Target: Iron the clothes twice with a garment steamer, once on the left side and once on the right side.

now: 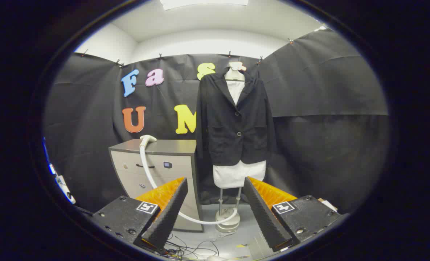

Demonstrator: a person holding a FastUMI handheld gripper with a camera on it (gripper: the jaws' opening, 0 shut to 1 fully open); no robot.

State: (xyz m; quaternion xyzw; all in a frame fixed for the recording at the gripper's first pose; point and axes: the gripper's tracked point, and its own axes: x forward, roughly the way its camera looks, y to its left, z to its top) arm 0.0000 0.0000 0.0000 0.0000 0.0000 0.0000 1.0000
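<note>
- Black cloth walls close the booth; a grey cabinet stands on a pale floor, loose cables near the fingers.
- Steamer head rests on the cabinet top, well beyond the gripper, whose fingers are spread apart, holding nothing.
- Its white hose curves down to the floor; likely light, hard and smooth, best taken at the handle neck.
- Dark jacket hangs soft on a dress form.

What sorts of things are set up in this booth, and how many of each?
Black buttoned jacket on the white mannequin: 1
White mannequin on a round-based stand: 1
White garment steamer head with its curved hose: 1
Grey drawer cabinet: 1
Gripper, fingers open and holding nothing: 1
Total: 5
</note>
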